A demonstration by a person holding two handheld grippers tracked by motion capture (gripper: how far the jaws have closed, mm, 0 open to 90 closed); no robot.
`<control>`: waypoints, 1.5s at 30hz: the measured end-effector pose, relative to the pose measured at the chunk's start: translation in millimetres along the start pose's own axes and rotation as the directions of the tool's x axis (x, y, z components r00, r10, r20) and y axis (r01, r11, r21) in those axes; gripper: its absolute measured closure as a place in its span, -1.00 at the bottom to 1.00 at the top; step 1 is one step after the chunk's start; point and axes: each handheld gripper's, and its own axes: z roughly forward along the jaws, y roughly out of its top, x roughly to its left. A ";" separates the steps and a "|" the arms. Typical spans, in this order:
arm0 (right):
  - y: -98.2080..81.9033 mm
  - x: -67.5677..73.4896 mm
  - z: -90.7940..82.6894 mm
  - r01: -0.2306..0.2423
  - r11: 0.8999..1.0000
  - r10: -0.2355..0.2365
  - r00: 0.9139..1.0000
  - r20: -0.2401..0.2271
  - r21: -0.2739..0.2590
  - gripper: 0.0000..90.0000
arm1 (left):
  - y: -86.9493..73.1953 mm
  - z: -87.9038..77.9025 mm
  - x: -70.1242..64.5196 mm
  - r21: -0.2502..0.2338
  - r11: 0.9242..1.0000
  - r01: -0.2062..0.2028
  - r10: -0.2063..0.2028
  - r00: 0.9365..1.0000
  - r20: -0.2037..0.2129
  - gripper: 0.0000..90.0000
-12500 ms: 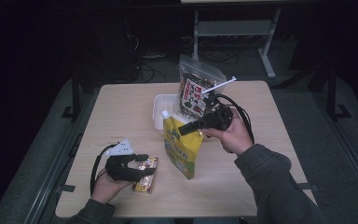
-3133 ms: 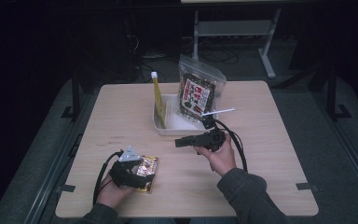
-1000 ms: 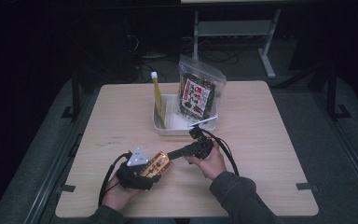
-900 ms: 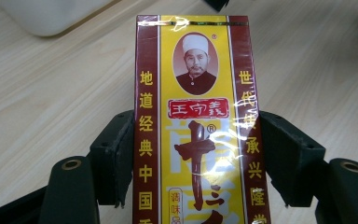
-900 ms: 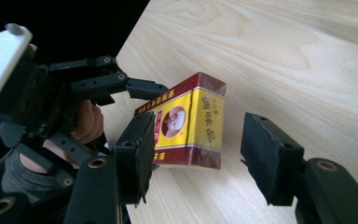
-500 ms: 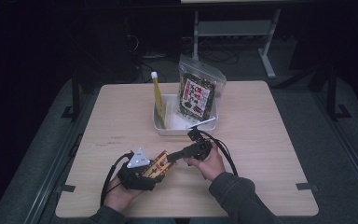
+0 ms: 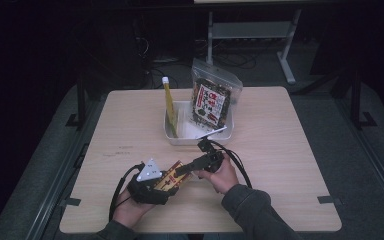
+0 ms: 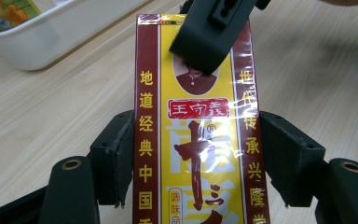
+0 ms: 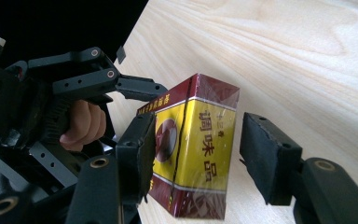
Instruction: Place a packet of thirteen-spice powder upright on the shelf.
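Note:
My left gripper [image 7: 166, 184] is shut on a yellow and dark red box [image 7: 170, 177] near the table's front edge. In the left gripper view both pads press the long sides of the box [image 8: 196, 140]. My right gripper [image 7: 181, 172] reaches in from the right and straddles the box's far end. In the right gripper view the box [image 9: 200, 149] stands between the jaws. The left pad lies against its face and the right pad [image 9: 265, 154] stands apart. These jaws have just been closing. One right finger [image 8: 212, 32] lies over the box's top end.
A white tray [image 7: 172, 137] stands at the table's middle, beyond both hands. It holds a tall yellow carton [image 7: 170, 107] and a clear snack bag [image 7: 211, 100]. The tray's wall [image 8: 51, 42] is close ahead of the left gripper. Bare wood lies to the right.
The yellow carton that my right gripper once held stands in the tray. That gripper has come down and left to the box. Over the last second little has moved.

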 end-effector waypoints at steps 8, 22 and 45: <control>1.0 1.9 2.2 -0.011 1.000 0.012 1.000 -0.024 0.019 0.19 | 0.1 -0.2 0.1 -0.002 1.000 -0.001 0.001 1.000 -0.002 -0.29; 12.8 18.5 -3.8 -0.057 0.998 0.056 0.998 0.020 0.029 0.50 | -1.1 -0.7 3.2 -0.016 1.000 0.007 -0.007 1.000 -0.005 -0.32; 35.4 33.2 -46.1 -0.053 0.997 0.061 0.980 0.189 -0.047 0.50 | -6.5 -11.3 16.4 -0.044 0.997 0.066 -0.068 0.997 -0.047 -0.46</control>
